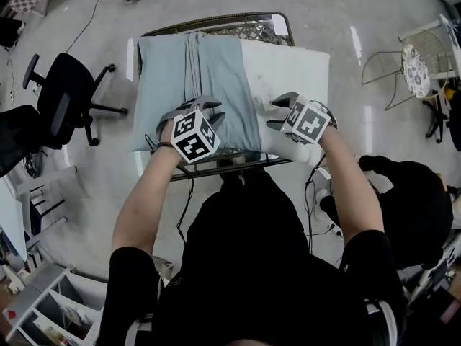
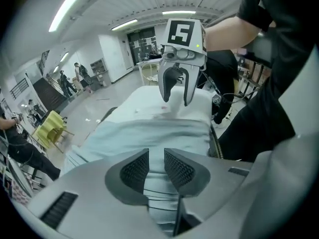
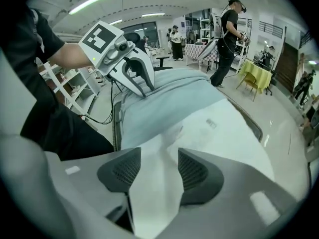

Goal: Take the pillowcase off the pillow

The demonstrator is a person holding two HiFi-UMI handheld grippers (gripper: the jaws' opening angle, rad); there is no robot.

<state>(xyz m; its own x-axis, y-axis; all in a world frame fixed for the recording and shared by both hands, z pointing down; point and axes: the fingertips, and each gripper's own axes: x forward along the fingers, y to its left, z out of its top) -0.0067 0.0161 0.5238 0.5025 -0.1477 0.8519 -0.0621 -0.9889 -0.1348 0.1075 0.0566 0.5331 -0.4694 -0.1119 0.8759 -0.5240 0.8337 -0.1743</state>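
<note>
2 grippers | left gripper (image 2: 156, 167): jaws narrowly apart, gripping nothing, over 1 blue pillowcase (image 1: 194, 78) | right gripper (image 3: 158, 172): jaws wider, empty, over bared end of 1 white pillow (image 1: 292, 71) | pillowcase covers the pillow's other half | 1 table (image 1: 216, 27) beneath

Bright, even light from ceiling strips (image 3: 94, 0); fisheye warping at edges.

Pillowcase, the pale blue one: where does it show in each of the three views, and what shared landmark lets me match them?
Head view: pillowcase centre-left, beside the bare white pillow.
Left gripper view: pillowcase across the middle, bare pillow behind it.
Right gripper view: pillowcase upper middle, beyond the bare pillow.
Shared landmark: the pillow's uncovered white end.
</note>
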